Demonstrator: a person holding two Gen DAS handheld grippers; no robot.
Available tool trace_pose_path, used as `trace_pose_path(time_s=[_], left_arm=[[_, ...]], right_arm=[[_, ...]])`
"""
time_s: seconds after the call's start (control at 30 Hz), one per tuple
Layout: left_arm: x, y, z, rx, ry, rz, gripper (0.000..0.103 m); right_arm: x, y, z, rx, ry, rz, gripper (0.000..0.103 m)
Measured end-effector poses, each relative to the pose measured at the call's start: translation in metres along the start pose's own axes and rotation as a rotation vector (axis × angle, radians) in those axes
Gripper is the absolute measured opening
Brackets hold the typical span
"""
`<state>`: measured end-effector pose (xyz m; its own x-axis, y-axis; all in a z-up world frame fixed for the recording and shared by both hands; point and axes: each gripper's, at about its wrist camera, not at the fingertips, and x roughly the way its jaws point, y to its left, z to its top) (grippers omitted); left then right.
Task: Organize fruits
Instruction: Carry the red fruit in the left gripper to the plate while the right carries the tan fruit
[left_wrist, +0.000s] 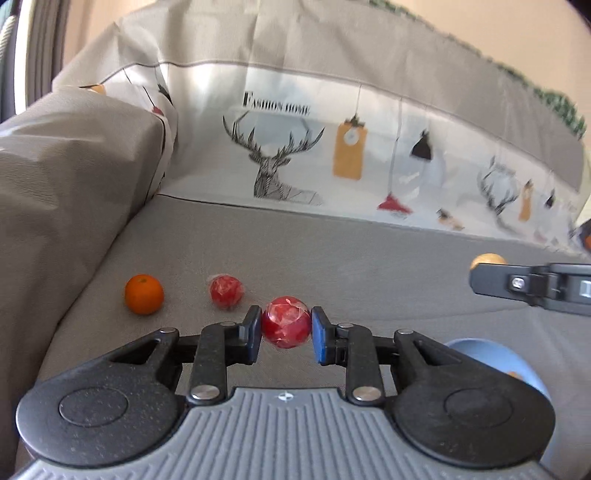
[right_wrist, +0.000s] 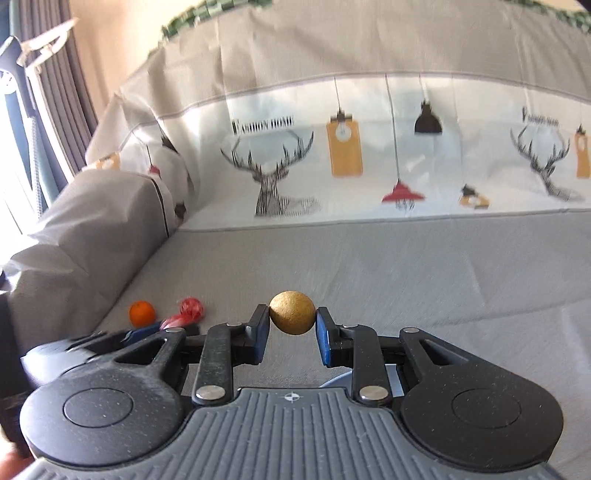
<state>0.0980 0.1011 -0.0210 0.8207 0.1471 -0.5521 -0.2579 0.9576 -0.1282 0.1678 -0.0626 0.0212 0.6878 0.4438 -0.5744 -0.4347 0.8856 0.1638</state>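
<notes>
My left gripper (left_wrist: 286, 328) is shut on a red fruit in clear wrap (left_wrist: 286, 322), held over the grey sofa seat (left_wrist: 332, 258). A second wrapped red fruit (left_wrist: 226, 291) and an orange (left_wrist: 144, 294) lie on the seat to its left. My right gripper (right_wrist: 291, 326) is shut on a round brown-gold fruit (right_wrist: 292, 312); it shows at the right edge of the left wrist view (left_wrist: 532, 282). A blue bowl (left_wrist: 491, 360) sits below, right of the left gripper, with something orange inside. The right wrist view shows the orange (right_wrist: 142, 313) and a red fruit (right_wrist: 191, 308).
The sofa backrest carries a white cover printed with deer and lamps (left_wrist: 295, 147). A grey armrest cushion (left_wrist: 74, 177) rises on the left. A curtain (right_wrist: 62, 92) hangs far left.
</notes>
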Motion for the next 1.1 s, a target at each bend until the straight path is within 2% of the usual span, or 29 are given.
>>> trace_pose_path(time_s=[0.1, 0.2, 0.33, 0.43, 0.63, 0.93, 1.1], left_arm=[[-0.035, -0.002, -0.001, -0.05, -0.049, -0.082, 0.031], [-0.063, -0.011, -0.006, -0.057, -0.071, -0.144, 0.031], [-0.084, -0.025, -0.015, -0.042, -0.06, -0.214, 0.031], [-0.09, -0.032, -0.021, -0.065, -0.026, -0.261, 0.031], [-0.08, -0.042, -0.027, -0.064, 0.023, -0.282, 0.031], [-0.059, -0.071, -0.04, 0.082, 0.066, -0.284, 0.031], [-0.057, -0.08, -0.046, 0.151, 0.067, -0.297, 0.031]], right_arm=[[-0.025, -0.006, 0.004, 0.003, -0.032, -0.023, 0.028], [-0.061, -0.019, 0.011, 0.034, -0.082, -0.043, 0.028], [-0.108, -0.044, -0.001, 0.061, -0.142, -0.056, 0.028], [-0.126, -0.067, -0.02, 0.097, -0.136, -0.085, 0.028], [-0.128, -0.099, -0.052, 0.15, -0.083, -0.143, 0.028], [-0.099, -0.101, -0.077, 0.105, -0.038, -0.14, 0.028], [-0.081, -0.095, -0.078, 0.081, -0.033, -0.131, 0.028]])
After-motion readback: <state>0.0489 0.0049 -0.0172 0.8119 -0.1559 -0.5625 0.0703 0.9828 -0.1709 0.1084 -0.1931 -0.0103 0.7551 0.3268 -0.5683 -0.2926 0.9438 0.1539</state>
